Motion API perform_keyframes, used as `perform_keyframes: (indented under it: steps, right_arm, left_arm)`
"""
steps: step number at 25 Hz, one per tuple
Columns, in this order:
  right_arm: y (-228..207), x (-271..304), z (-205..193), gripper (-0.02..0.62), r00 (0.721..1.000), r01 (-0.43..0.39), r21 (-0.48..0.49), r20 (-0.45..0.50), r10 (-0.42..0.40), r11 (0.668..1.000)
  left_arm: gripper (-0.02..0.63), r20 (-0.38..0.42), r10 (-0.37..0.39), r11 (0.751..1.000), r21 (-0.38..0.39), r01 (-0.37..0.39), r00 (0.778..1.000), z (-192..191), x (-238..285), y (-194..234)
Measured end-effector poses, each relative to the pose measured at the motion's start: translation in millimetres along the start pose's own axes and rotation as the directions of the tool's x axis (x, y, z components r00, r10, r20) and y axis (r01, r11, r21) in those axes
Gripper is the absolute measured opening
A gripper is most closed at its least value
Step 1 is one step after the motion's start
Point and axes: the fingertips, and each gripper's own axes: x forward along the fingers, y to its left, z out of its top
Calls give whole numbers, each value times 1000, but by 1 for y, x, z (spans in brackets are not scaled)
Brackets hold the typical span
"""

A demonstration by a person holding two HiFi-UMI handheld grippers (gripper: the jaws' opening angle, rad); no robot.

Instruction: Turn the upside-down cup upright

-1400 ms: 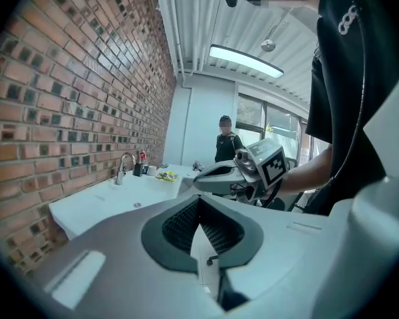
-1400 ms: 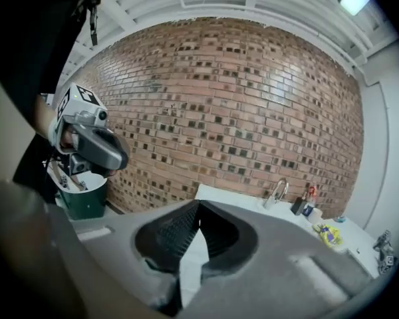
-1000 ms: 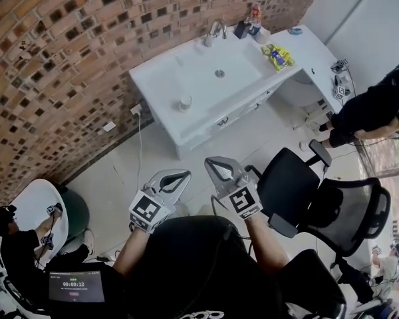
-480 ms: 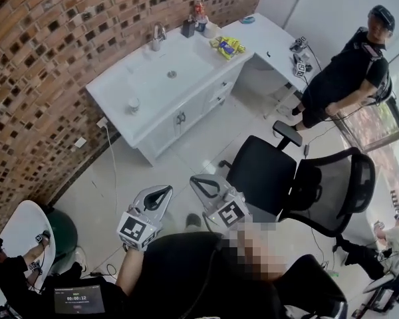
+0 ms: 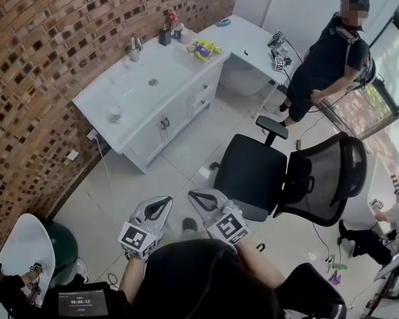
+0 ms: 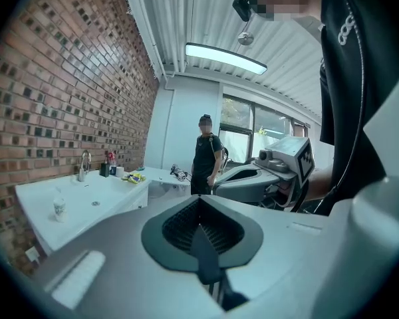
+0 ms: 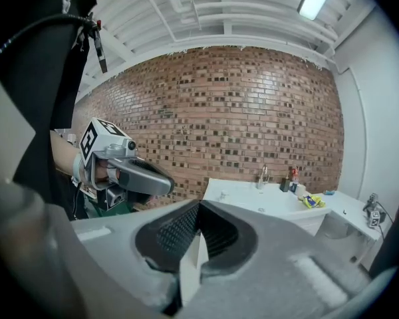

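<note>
A small white cup stands on the white sink counter by the brick wall, far from both grippers. The left gripper view shows it as a pale cup with a dark mark on its side; which way up it stands is too small to tell. My left gripper and right gripper are held side by side close to my body, above the floor, both shut and holding nothing. In each gripper view the jaws meet with nothing between them: left gripper, right gripper.
A black office chair stands between me and the white desk. A person in black stands beside that desk. The counter carries a faucet, bottles and a yellow packet. A green bin sits at lower left.
The head view has swung: the sink counter slid left and the chair came toward the centre, with the standing person now fully in view. Both grippers stayed shut, side by side.
</note>
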Motion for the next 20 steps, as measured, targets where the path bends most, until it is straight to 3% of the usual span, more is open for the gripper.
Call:
perform_keyframes:
  steps: [20]
  right_arm:
    - [15,4,-6,-8,999,-36,15,19,35,999]
  left_arm:
    - [15,-12,29,1000,11,-29,1000,-8,-12,-14]
